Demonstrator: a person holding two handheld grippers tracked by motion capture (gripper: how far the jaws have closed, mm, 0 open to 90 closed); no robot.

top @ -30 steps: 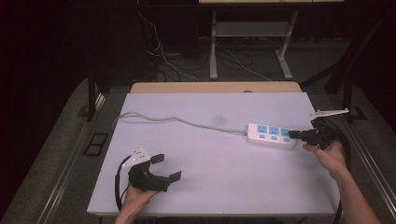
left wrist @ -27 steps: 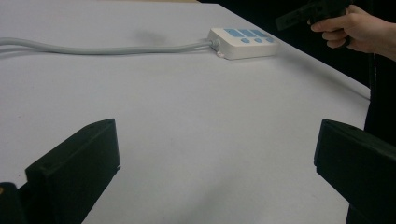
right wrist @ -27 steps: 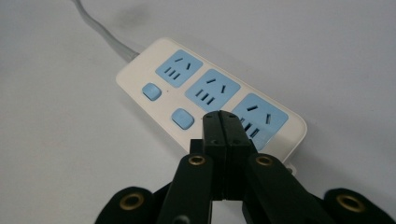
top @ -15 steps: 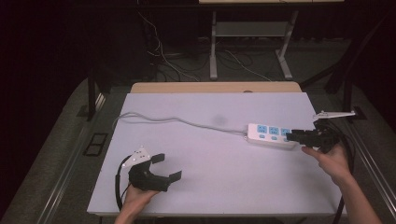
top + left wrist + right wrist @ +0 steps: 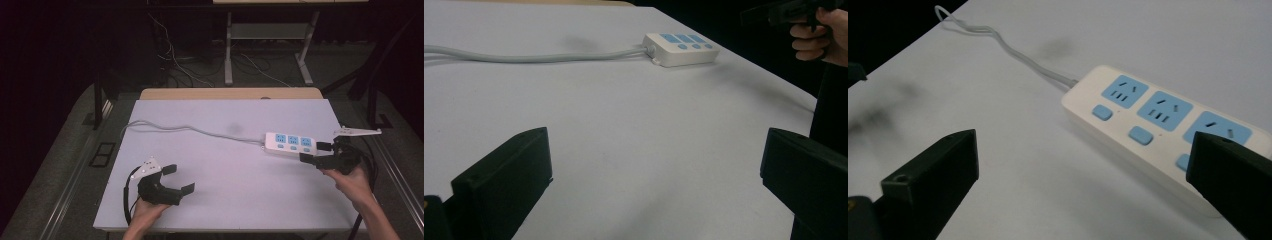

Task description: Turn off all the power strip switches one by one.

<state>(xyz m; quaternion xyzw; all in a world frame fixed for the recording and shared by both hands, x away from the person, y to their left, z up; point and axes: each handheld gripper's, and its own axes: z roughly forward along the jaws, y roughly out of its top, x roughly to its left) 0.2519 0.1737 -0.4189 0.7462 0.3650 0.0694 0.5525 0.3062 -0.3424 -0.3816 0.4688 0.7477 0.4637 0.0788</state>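
High view: power strip (image 5: 290, 144) just beside right tongs (image 5: 315, 152)

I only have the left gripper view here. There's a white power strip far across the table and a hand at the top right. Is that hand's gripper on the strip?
Observer: No. In the high view the right gripper sits just off the power strip at its right end, jaws open and just widened, nothing between them.
Operator: How many outlets does the strip have?
Observer: Three blue outlet faces, each with a blue button beside it, clear in the right gripper view.
Operator: And the cord?
Observer: The grey cord runs left across the table to its far left edge. The left gripper rests open near the front left.
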